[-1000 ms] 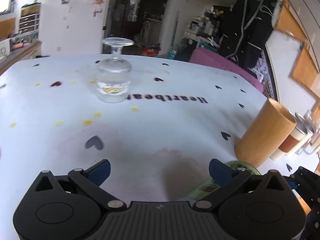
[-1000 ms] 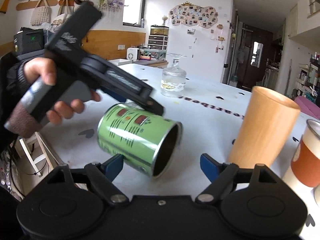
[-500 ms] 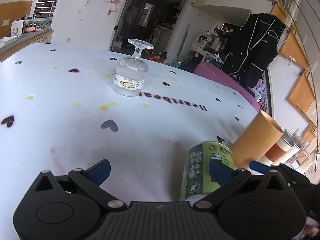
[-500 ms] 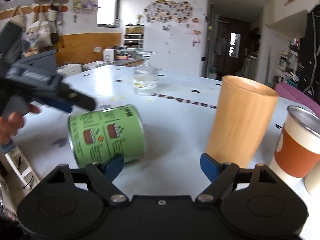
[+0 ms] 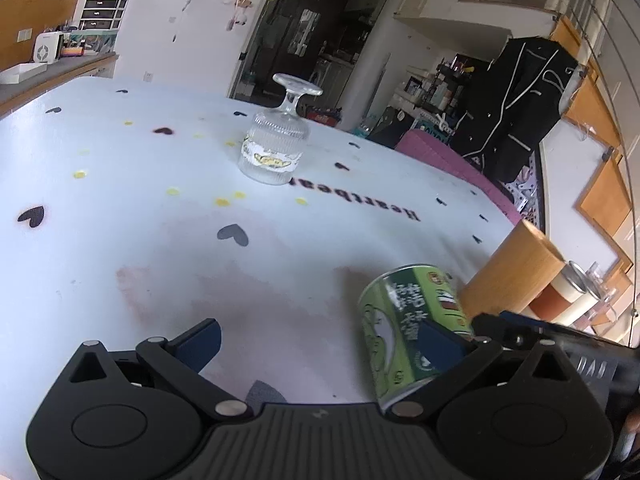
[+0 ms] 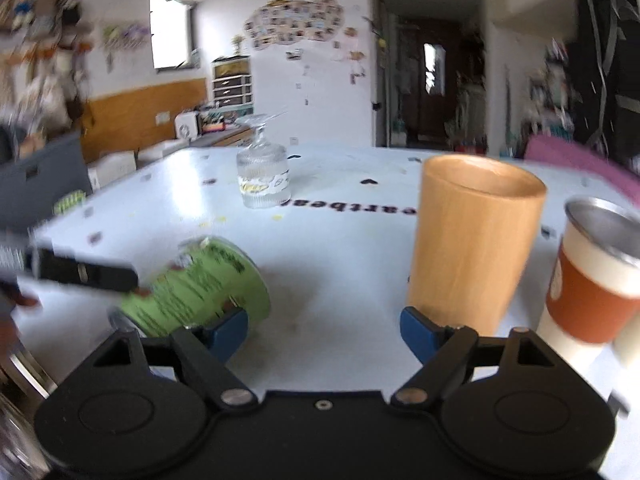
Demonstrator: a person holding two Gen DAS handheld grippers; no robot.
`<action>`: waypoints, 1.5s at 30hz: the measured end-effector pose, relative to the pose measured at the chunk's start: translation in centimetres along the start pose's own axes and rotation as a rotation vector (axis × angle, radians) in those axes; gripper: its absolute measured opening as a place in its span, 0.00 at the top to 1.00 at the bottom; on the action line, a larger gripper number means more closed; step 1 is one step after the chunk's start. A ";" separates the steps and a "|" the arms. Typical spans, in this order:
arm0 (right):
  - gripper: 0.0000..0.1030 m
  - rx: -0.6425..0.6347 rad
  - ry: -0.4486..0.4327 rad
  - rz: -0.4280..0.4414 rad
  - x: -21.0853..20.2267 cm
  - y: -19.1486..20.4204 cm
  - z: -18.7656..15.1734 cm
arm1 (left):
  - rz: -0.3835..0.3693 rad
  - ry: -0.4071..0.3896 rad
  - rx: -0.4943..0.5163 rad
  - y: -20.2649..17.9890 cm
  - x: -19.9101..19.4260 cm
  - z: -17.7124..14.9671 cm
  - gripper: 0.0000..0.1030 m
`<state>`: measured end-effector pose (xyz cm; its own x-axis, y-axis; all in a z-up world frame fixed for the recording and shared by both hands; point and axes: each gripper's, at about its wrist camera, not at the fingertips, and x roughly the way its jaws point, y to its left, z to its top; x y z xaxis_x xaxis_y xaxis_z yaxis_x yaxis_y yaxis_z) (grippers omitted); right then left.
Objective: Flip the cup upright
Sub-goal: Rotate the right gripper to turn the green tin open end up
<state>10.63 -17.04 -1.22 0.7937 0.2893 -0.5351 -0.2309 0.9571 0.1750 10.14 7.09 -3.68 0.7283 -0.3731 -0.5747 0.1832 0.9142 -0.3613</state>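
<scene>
The green printed metal cup [image 5: 408, 324] is tilted, closed base up and away, beside my left gripper's right finger [image 5: 438, 346]. In the blurred right wrist view the cup [image 6: 200, 288] leans by my right gripper's left finger [image 6: 226, 330], with the left gripper's finger [image 6: 86, 274] touching its side. My left gripper [image 5: 320, 340] is open and the cup is outside its gap. My right gripper [image 6: 324, 326] is open and empty.
An upside-down stemmed glass [image 5: 276, 148] stands mid-table on the white heart-print cloth [image 5: 120, 184]. A wooden tumbler [image 6: 476, 244] and an orange-sleeved steel cup [image 6: 592, 276] stand upright at the right. The table's edge is close at the left of the right wrist view.
The green cup has turned from lying with its mouth toward the right camera to tilted base-up. The left gripper has drawn back and swung left. The right view has shifted right.
</scene>
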 end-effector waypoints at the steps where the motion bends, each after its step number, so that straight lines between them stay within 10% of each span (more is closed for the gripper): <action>1: 0.18 0.053 0.012 0.030 0.0 -0.4 0.4 | -0.003 -0.007 0.002 -0.2 -0.2 -0.1 0.00; 8: 0.18 0.341 0.176 0.232 3.0 -1.4 1.8 | -0.024 -0.021 0.037 -1.4 -0.9 -0.9 0.00; 18: 0.27 0.464 0.358 0.303 7.8 -0.5 2.2 | -0.046 -0.021 0.046 -1.9 -0.9 -1.5 0.00; 36: 0.28 0.360 0.267 0.317 5.7 0.2 2.8 | -0.186 0.034 -0.013 -4.9 1.9 -2.1 0.30; 45: 0.28 0.125 0.138 0.258 2.4 1.9 2.7 | -0.153 -0.049 0.180 -6.7 1.3 -4.5 0.30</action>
<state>13.62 -14.56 0.10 0.6319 0.5296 -0.5659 -0.3370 0.8452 0.4148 6.86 -0.26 -5.30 0.7135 -0.5050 -0.4857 0.4054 0.8629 -0.3017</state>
